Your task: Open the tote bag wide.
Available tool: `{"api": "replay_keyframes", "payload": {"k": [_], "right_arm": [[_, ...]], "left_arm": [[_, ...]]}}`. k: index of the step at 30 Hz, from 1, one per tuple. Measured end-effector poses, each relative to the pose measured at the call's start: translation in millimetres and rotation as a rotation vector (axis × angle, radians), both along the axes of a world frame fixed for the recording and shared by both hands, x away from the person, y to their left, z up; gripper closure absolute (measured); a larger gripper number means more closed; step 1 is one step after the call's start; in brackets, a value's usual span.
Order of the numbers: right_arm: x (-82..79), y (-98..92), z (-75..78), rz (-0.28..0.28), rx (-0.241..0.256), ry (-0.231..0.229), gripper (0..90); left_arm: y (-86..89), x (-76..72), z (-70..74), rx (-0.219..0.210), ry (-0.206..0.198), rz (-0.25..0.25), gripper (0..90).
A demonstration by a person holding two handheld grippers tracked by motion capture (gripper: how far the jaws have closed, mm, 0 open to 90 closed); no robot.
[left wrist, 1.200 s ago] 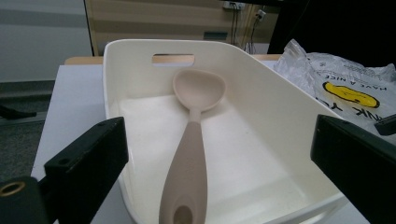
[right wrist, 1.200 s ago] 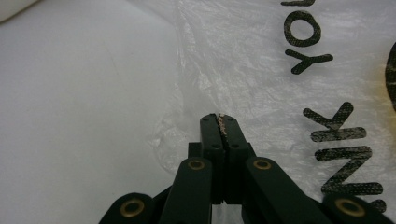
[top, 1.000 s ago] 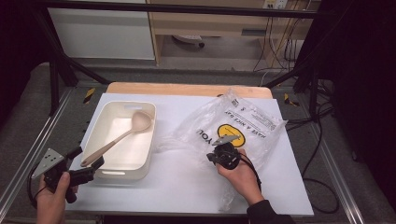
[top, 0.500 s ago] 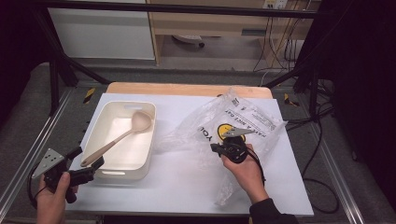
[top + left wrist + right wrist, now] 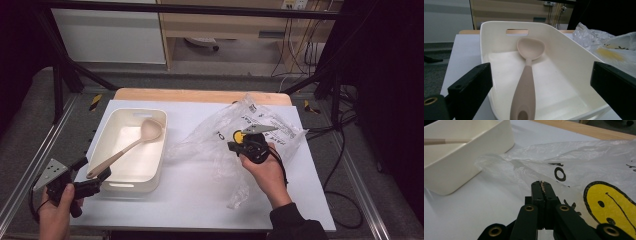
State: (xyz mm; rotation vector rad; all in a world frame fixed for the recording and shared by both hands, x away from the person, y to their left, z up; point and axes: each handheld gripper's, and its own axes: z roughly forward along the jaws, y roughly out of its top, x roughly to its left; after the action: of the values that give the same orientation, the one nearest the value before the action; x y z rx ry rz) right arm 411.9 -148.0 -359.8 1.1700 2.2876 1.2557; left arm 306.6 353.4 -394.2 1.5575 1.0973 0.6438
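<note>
Sliding rightward with the plastic bag (image 5: 250, 135), the right gripper (image 5: 235, 146) has its jaws pressed together, apparently pinching film; the left gripper (image 5: 97, 184) waits spread before the spoon (image 5: 526, 75)

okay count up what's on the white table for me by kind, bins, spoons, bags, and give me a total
Bins: 1, the cream bin
Spoons: 1, the beige spoon lying in the bin
Bags: 1, the clear plastic bag with a yellow smiley face
Total: 3
</note>
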Motion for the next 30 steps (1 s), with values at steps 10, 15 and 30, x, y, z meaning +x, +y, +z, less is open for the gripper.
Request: {"api": "replay_keyframes", "payload": {"k": [10,15,30], "right_arm": [[20.7,-2.3,16.8,-0.015,0.076,0.014,90.0],[25.2,0.0,28.0,-0.013,0.074,0.006,90.0],[31.2,3.7,49.1,-0.004,0.070,-0.009,90.0]], "left_arm": [[0.0,0.2,5.4,0.014,-0.015,-0.001,3.8],[-1.5,1.1,13.0,0.006,-0.032,-0.005,4.0],[-13.3,6.5,26.4,0.036,-0.030,-0.068,4.1]]}}
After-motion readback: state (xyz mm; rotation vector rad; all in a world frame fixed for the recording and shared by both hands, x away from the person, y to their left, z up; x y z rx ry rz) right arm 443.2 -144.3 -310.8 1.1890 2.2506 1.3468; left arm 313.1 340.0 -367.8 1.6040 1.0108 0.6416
